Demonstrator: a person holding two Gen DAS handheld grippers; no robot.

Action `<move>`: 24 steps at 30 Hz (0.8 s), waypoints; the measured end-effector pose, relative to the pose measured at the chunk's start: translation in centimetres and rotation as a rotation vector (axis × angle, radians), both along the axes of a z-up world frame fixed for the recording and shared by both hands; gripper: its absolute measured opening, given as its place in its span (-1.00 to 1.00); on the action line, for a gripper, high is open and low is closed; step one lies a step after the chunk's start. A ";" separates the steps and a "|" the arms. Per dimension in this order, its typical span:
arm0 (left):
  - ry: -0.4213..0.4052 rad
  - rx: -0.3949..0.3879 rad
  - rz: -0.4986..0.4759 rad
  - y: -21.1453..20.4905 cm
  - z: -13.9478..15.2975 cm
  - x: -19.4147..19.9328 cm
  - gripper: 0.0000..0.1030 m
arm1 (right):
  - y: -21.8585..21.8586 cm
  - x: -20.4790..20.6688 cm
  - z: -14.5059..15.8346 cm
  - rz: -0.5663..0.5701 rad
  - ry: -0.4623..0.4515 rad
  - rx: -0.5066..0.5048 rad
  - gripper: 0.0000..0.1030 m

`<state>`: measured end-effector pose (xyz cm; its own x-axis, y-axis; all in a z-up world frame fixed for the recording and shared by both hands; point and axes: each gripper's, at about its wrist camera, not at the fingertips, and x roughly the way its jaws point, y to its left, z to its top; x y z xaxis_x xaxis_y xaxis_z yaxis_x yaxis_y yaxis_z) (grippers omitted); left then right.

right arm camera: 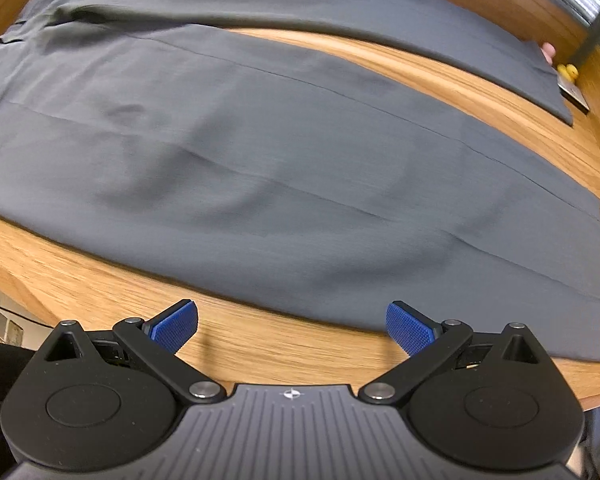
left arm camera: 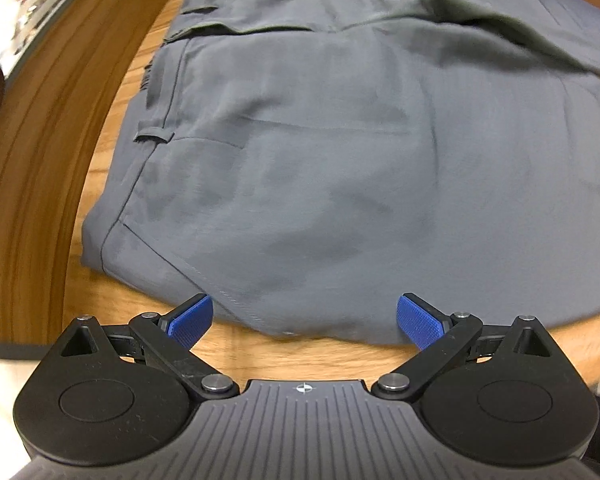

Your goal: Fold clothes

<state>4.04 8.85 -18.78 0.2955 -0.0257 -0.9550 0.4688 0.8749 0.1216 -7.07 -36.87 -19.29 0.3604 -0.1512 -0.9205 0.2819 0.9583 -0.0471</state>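
Grey trousers (left arm camera: 320, 152) lie flat on a wooden table (left arm camera: 44, 184). In the left wrist view I see the waistband end with a belt loop (left arm camera: 154, 135) and a pocket seam. My left gripper (left arm camera: 305, 322) is open and empty just above the near edge of the waist end. In the right wrist view the near leg (right arm camera: 284, 184) spreads wide and the far leg (right arm camera: 340, 16) runs behind it, with bare wood between them. My right gripper (right arm camera: 292, 326) is open and empty at the near edge of the near leg.
The table's near edge (right arm camera: 596, 388) drops off behind both grippers. A small yellow object (right arm camera: 568, 71) and a dark flat item (right arm camera: 574, 96) sit at the far right by the far leg's hem. A metal post (right arm camera: 598, 32) stands there.
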 end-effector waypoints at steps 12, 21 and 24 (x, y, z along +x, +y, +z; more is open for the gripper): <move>-0.076 0.040 -0.465 2.7 -0.4 -0.8 0.94 | 15.4 9.6 1.7 0.308 -0.122 0.110 0.97; -0.147 0.068 -0.710 3.5 0.0 -0.1 0.93 | 23.9 15.8 2.6 0.556 -0.162 0.106 0.79; -0.136 0.055 -0.711 3.8 0.0 0.7 0.92 | 26.9 17.0 2.3 0.656 -0.149 0.087 0.73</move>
